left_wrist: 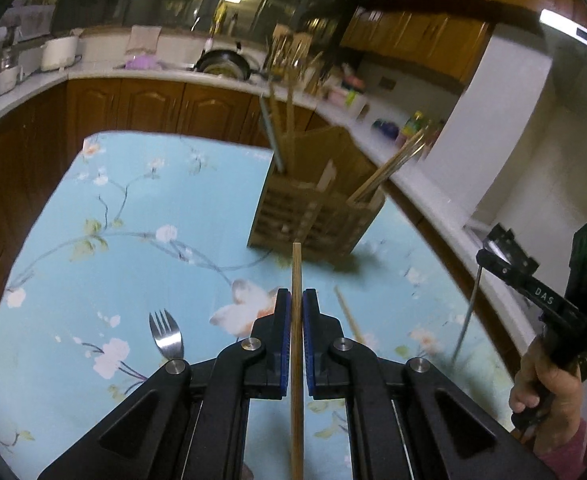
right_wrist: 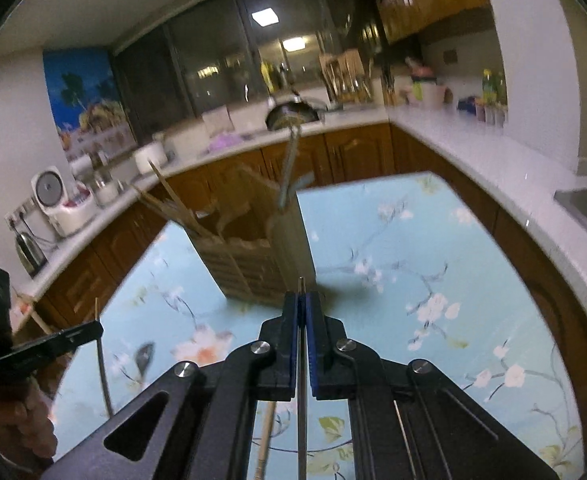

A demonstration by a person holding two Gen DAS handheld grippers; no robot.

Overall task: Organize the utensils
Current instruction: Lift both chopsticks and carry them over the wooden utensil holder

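- Two tools each clench one chopstick: the left tool [left_wrist: 297, 300] grasps a wooden chopstick [left_wrist: 296, 340], the right tool [right_wrist: 301, 304] a metal chopstick [right_wrist: 301, 400].
- Both hover above the table [left_wrist: 73, 280], near the wooden holder [left_wrist: 317, 208].
- Judged step: carrying; next, tip each chopstick down into a compartment.
- A fork [left_wrist: 167, 334] lies on the table, not yet sorted.

"DAS" on right claw [left_wrist: 493, 254]

The holder [left_wrist: 313, 216] stands on the desk [left_wrist: 93, 280] near its far edge, with chopsticks [left_wrist: 389, 172] and utensils upright in its compartments. A fork [left_wrist: 167, 336] lies on the desk, near side, left of a loose chopstick [left_wrist: 349, 316].
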